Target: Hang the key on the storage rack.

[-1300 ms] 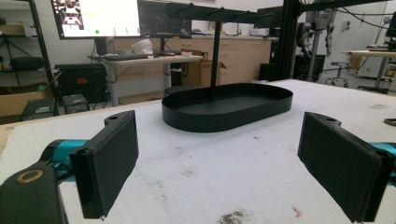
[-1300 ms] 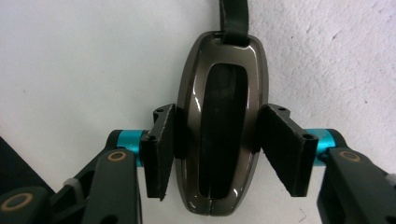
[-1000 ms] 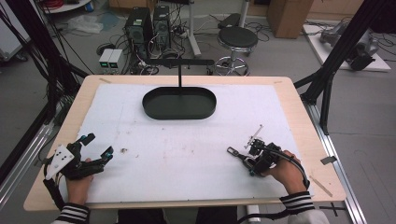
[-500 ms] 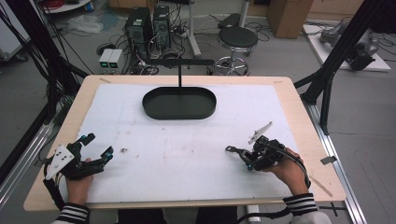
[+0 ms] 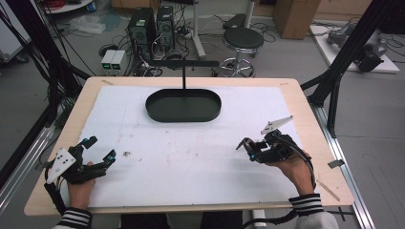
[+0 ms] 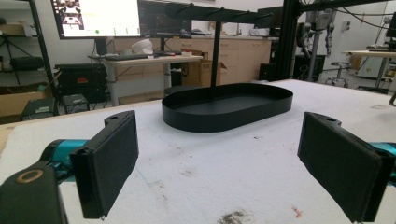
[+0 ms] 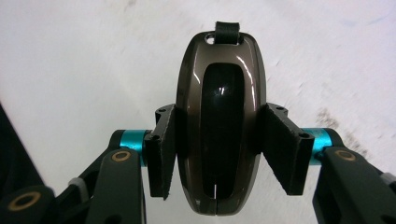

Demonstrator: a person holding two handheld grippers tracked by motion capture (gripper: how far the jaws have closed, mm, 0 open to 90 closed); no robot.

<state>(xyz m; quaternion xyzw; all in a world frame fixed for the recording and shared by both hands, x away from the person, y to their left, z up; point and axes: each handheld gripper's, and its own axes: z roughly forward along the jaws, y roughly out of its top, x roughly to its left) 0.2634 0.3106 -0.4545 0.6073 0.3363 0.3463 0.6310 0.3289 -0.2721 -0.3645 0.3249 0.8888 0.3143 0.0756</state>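
Fig.: pick-up stage, largest item first. Table (image 5: pixel 305 100): pale wood edge under a white, slightly stained fibrous cover. Tray (image 5: pixel 183 106): black, oval, low-walled, prob. metal, empty, w/ a thin post rising behind it to a bar of pegs. My left claw (image 5: pixel 100 151): resting at the table's near-left, pads wide apart, nothing between them. My right claw (image 7: pixel 218 154): clamped on the key fob (image 7: pixel 218 121). Fob: glossy dark brown, egg-shaped, black inset panel, small strap loop at the tip; it sits between my pads above the cover. Done: fob grasped & off the surface. Left, by my guess: carry it to the tray or rack.
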